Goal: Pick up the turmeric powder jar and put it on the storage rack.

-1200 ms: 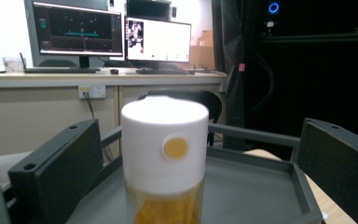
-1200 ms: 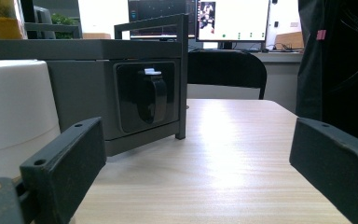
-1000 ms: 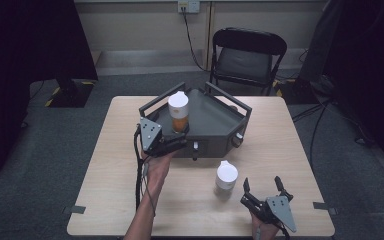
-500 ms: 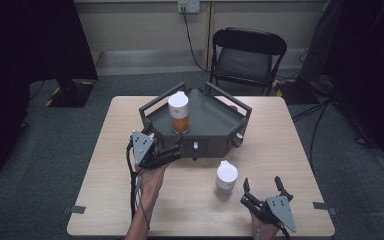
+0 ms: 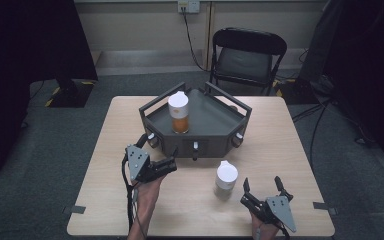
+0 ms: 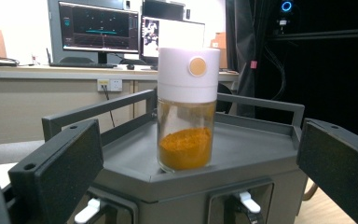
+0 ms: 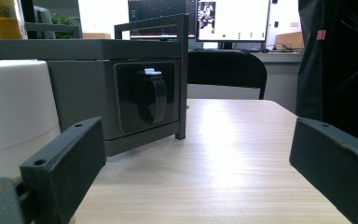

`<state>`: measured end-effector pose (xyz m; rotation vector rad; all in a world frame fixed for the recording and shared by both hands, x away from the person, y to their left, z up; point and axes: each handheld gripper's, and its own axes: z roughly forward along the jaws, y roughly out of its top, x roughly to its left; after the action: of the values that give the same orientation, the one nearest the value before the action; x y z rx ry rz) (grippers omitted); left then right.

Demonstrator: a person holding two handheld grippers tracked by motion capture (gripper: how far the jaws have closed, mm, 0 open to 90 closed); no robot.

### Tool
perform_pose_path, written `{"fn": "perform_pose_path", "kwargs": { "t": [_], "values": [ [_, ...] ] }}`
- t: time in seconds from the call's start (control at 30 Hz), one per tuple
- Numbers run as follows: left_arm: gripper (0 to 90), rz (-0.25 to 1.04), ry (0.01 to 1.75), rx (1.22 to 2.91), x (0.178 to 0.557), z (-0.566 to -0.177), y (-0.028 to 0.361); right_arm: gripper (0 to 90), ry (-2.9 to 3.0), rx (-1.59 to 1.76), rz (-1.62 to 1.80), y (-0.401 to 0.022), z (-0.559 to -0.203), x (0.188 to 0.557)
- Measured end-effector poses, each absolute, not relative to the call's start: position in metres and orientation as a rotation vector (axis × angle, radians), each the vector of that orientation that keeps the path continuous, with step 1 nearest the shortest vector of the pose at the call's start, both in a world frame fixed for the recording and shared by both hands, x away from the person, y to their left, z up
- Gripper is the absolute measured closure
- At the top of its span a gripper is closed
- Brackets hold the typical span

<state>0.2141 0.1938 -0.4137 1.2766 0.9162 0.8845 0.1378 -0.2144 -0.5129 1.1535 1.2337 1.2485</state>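
Observation:
A glass jar of orange powder (image 5: 178, 112) (image 6: 186, 107) with a white lid stands upright on the grey six-sided stand (image 5: 215, 122) (image 6: 261, 154) in mid-table. My left gripper (image 5: 169, 165) (image 6: 198, 140) hovers open just short of the stand's near-left face, aimed at that jar and holding nothing. A second white-lidded jar (image 5: 226, 177) (image 7: 14, 112) stands on the table in front of the stand. My right gripper (image 5: 262, 182) (image 7: 196, 154) sits open near the front edge, just right of this jar, with nothing between its jaws.
The stand has rails (image 5: 162, 100) around its top and latch knobs (image 5: 195, 147) (image 7: 151, 95) on its front faces. A black folding chair (image 5: 247, 55) stands behind the wooden table (image 5: 290, 145). Bare tabletop lies left and right of the stand.
My left gripper has drawn back from the stand toward the near-left, away from the orange-powder jar. The right gripper and both jars have stayed put.

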Motion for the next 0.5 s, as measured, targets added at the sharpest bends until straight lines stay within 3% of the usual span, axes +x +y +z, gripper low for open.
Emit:
{"fn": "perform_pose_path", "kwargs": {
  "t": [0.5],
  "values": [
    [0.0,0.95,0.95,1.243,0.183,-0.44,0.201,2.2,1.235,1.152,1.25,-0.215,-0.513,0.138]
  ]
}}
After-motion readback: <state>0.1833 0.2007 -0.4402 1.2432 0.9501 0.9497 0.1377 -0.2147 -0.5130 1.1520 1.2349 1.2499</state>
